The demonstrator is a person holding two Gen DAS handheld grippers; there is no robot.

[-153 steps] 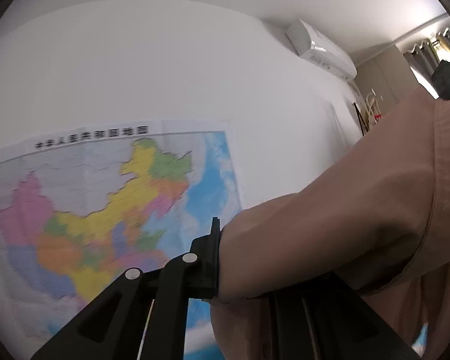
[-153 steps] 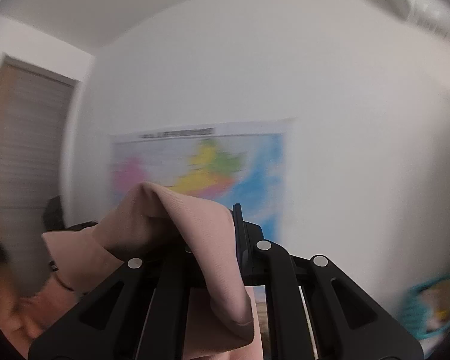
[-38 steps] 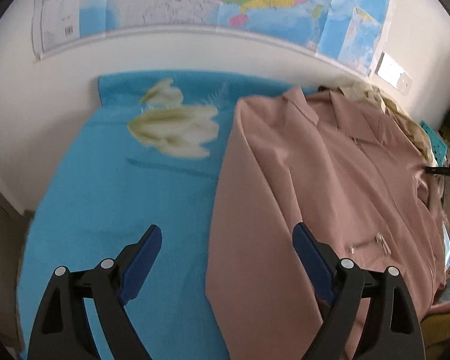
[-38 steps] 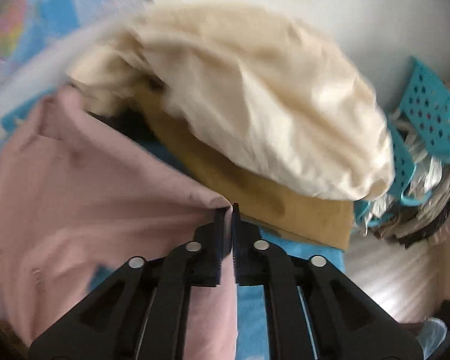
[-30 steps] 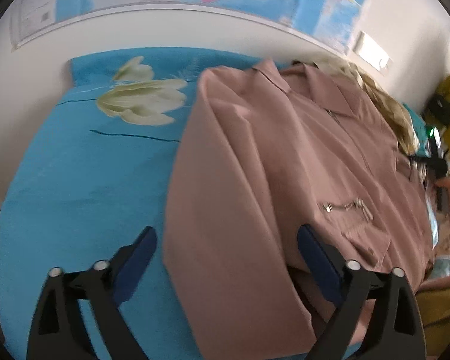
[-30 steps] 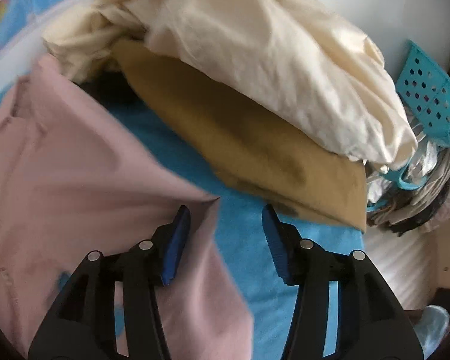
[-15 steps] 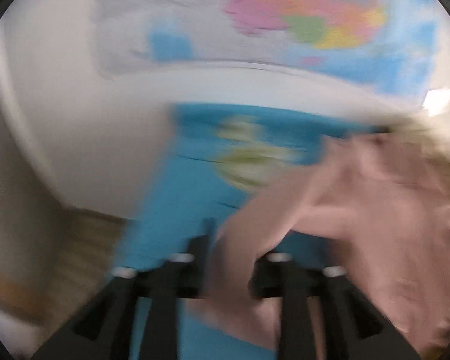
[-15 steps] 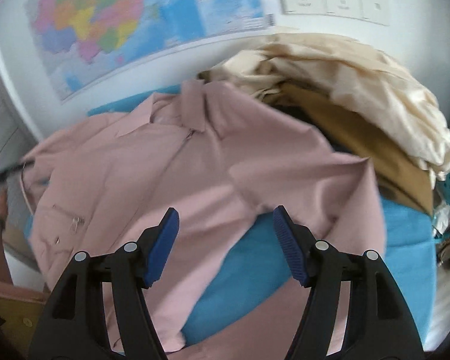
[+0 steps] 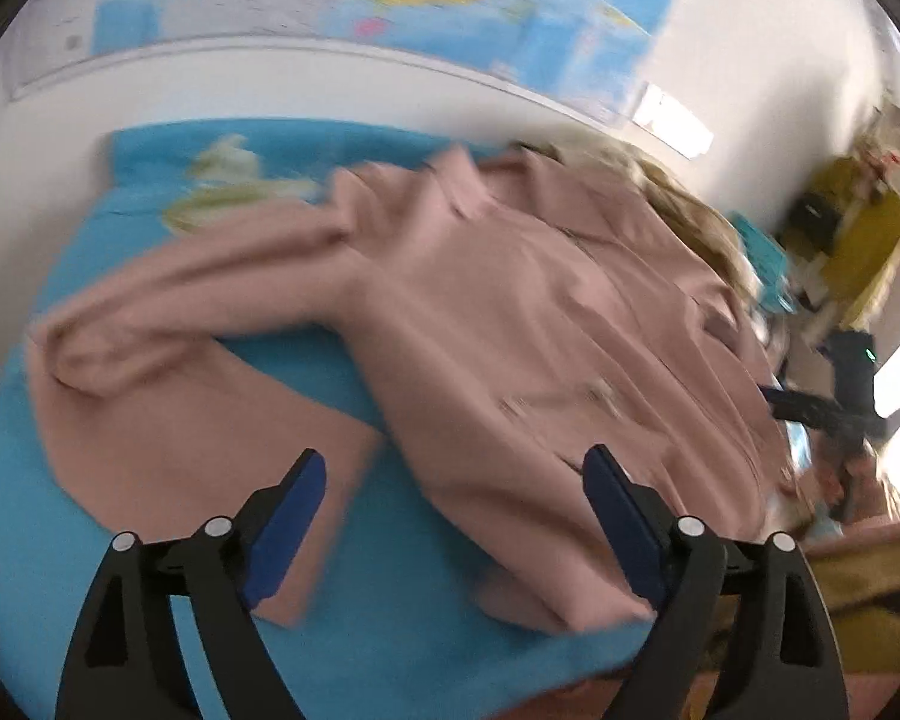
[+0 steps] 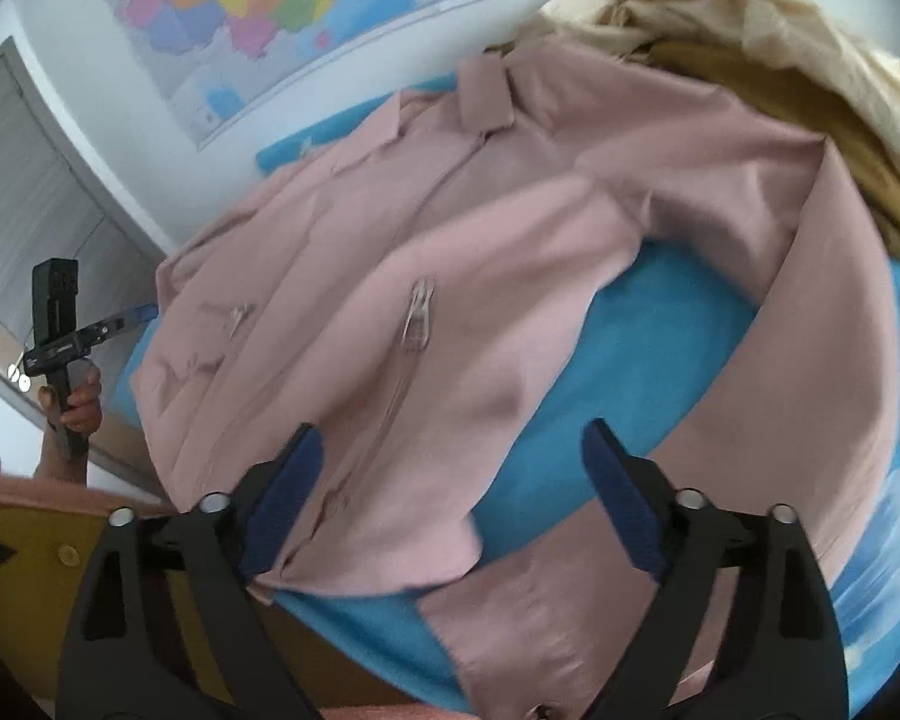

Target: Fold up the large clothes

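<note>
A large dusty-pink zip jacket (image 9: 510,312) (image 10: 450,228) lies front up on a blue flowered blanket (image 9: 390,600) (image 10: 642,348). Both sleeves are spread out to the sides. In the left wrist view the left sleeve (image 9: 180,312) bends down toward the near edge. My left gripper (image 9: 453,516) hovers over the blanket beside the jacket's hem, jaws opening wide, nothing between them. My right gripper (image 10: 450,492) hangs above the hem near the right sleeve (image 10: 810,360), jaws also opening, gripping nothing. The left gripper (image 10: 132,317) also shows at the far left of the right wrist view.
A heap of cream cloth (image 10: 750,24) and mustard cloth (image 10: 810,120) lies at the blanket's far right, touching the jacket's shoulder. A map (image 10: 306,6) hangs on the white wall behind. A turquoise basket (image 9: 762,264) stands past the heap. A person's hand (image 10: 78,402) holds the left tool.
Both sleeves were pulled outward and let go. The left gripper, shut on the left sleeve half a second ago, now stands open. The right gripper swung left over the jacket and opened wider.
</note>
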